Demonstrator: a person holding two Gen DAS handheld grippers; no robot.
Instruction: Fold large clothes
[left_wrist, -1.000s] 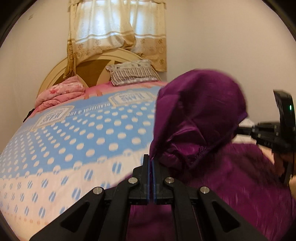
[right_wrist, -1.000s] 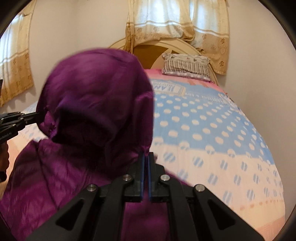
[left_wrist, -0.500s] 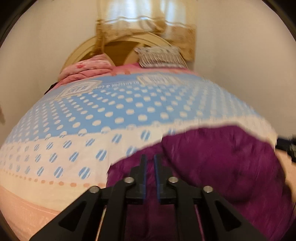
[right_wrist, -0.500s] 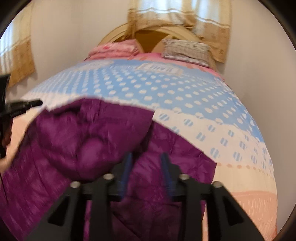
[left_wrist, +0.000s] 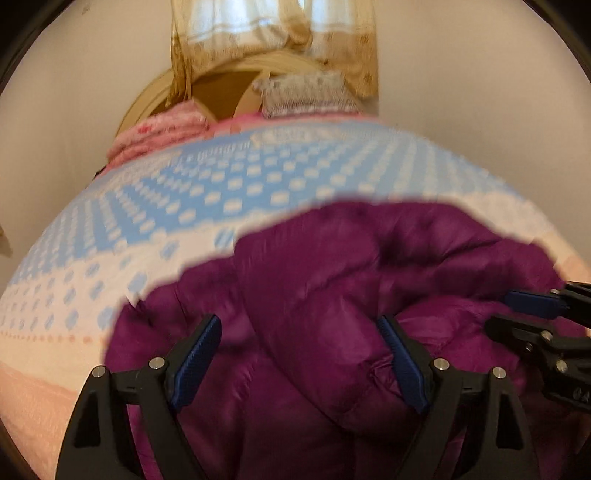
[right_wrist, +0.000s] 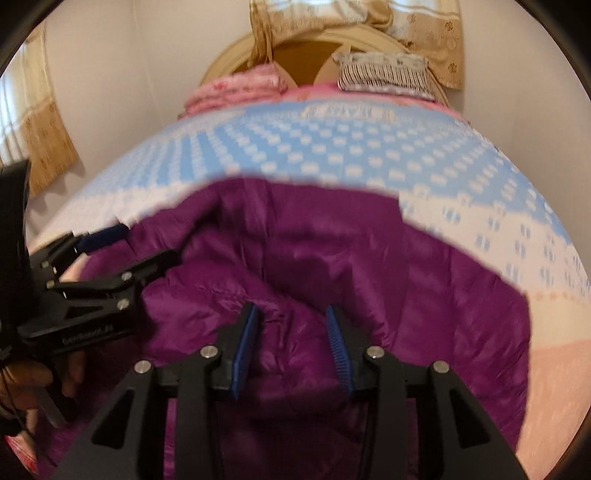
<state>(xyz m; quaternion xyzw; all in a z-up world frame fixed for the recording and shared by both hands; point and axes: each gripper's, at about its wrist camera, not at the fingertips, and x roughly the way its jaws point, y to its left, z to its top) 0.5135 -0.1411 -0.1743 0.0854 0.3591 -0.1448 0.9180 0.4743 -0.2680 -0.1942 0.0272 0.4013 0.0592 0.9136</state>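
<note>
A purple puffer jacket lies on the bed, its hood folded down onto the body; it also shows in the right wrist view. My left gripper is open wide just above the jacket, holding nothing. My right gripper is open above the folded hood, holding nothing. Each gripper shows in the other's view: the right one at the right edge, the left one at the left edge, both open.
The bed has a blue-and-white dotted cover with a peach border. A folded pink blanket and a striped pillow lie by the headboard. Walls stand close on both sides.
Both grippers held the hood up a second ago, brought it down onto the jacket, then opened and let it go. The hood now lies folded on the body.
</note>
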